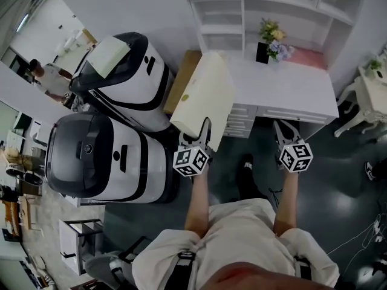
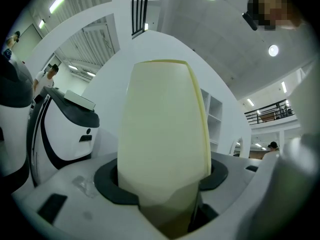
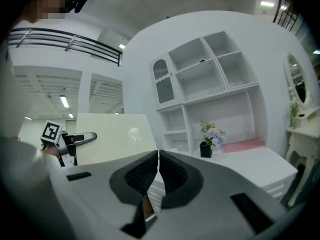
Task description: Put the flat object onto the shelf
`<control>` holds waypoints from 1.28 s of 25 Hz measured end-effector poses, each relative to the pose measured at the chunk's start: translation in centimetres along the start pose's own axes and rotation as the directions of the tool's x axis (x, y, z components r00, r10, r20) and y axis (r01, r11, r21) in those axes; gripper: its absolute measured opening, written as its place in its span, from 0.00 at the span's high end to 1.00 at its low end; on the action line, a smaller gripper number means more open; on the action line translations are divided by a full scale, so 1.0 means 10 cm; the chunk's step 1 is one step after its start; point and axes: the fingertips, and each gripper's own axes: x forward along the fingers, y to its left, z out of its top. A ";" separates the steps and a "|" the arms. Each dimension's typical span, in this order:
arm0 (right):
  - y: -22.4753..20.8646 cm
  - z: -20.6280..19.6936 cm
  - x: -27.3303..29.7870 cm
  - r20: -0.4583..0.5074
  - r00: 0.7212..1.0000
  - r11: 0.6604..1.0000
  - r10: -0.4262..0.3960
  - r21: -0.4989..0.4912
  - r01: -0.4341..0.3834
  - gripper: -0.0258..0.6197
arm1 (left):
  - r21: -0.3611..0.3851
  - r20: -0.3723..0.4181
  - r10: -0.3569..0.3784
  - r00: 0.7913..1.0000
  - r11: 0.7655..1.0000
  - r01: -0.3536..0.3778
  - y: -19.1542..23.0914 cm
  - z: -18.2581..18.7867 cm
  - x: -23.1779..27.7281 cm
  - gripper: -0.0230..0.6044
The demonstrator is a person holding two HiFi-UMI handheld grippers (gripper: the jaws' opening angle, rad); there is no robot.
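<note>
Firmness matters: the left gripper (image 1: 198, 136) is clamped on the near edge of the flat object (image 1: 204, 92), a thin, smooth cream panel with rounded corners, held out in the air by the left edge of the desk (image 1: 302, 89). The right gripper (image 1: 284, 133), shut and empty, could steady it toward the white boxed shelf (image 1: 266, 8) beyond.

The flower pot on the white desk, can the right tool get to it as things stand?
Probably yes. The right tool, shut and empty, faces the flower pot with only bare desk top between them. The cream board in the left tool is off to the side, not in the way.
</note>
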 end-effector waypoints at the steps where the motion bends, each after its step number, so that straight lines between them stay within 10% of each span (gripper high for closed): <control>1: -0.06 0.04 0.06 -0.003 1.000 1.000 0.003 -0.011 -0.003 0.85 | 0.000 0.003 -0.004 1.000 1.000 0.004 -0.01 0.01 0.11 0.53; 19: -1.05 0.60 1.41 0.070 0.997 0.997 0.029 0.071 -0.034 0.85 | -0.039 -0.008 0.007 1.000 0.999 -0.008 0.16 0.14 1.73 0.53; 32: -1.66 0.82 2.20 0.083 0.997 1.000 0.009 0.024 -0.011 0.85 | -0.234 -0.006 0.017 1.000 0.972 -0.018 0.49 -0.09 2.63 0.53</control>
